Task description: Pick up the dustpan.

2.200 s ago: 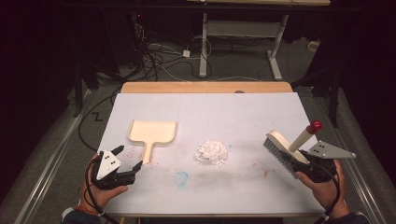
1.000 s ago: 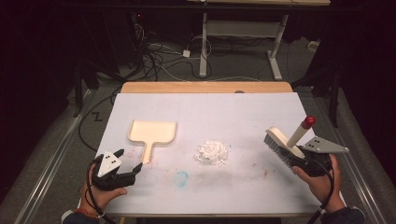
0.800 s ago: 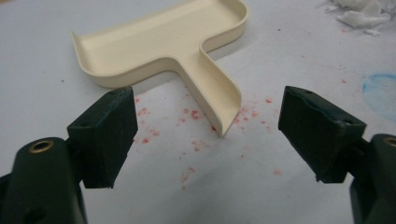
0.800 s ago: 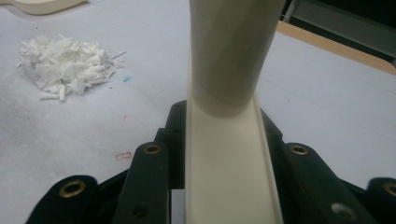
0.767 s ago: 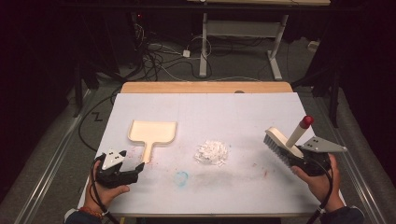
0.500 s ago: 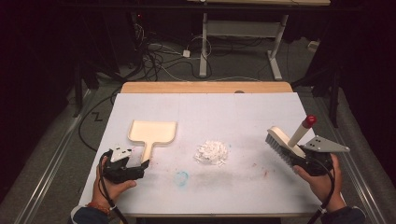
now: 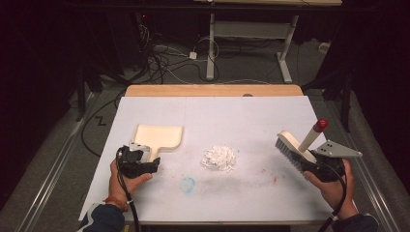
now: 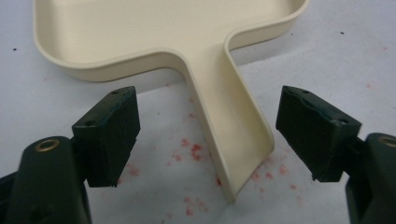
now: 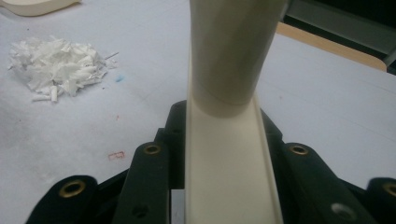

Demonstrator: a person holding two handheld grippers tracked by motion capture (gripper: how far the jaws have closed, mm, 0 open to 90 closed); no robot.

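One dustpan [image 7: 157,137] between parted left tongs [image 8: 205,140], one brush [image 7: 296,147] clamped in right tongs [image 7: 316,164], one shred pile [image 7: 220,157].

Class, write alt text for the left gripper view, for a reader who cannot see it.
The left gripper is open, its two black jaws either side of the cream dustpan's handle without touching it. The dustpan lies flat on a white table speckled with red marks.

Bare table [image 7: 241,203] around shreds [image 7: 220,157]
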